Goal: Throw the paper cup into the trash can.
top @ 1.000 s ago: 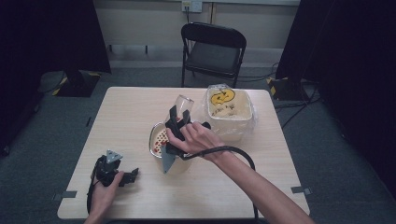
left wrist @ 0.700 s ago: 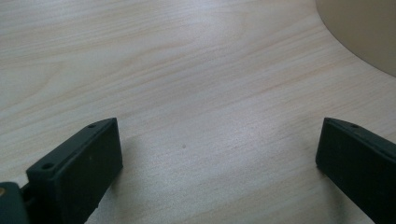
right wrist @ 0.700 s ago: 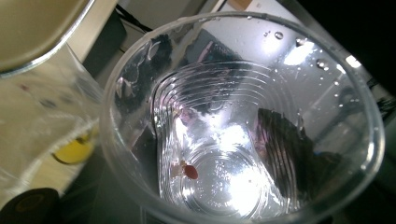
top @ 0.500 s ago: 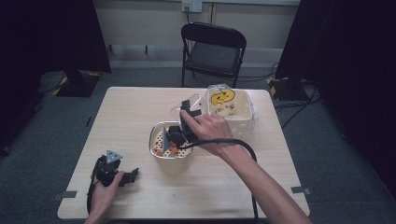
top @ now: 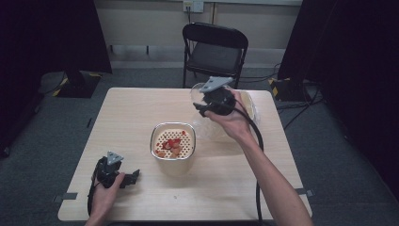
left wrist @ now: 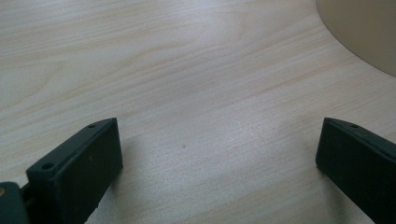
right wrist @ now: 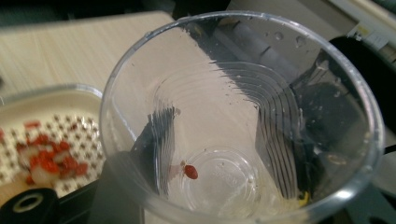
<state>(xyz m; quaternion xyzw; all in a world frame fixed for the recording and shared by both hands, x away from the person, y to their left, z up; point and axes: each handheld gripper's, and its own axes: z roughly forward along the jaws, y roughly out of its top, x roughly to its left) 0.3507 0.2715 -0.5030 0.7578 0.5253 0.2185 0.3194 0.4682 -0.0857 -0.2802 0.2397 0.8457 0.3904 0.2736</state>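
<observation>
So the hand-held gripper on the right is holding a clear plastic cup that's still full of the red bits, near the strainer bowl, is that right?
Not quite. The right hand-held gripper does hold the clear plastic cup, but the cup is almost empty: the right gripper view shows a single red bit left at its bottom. The other red bits lie in the strainer bowl in the high view.
</observation>
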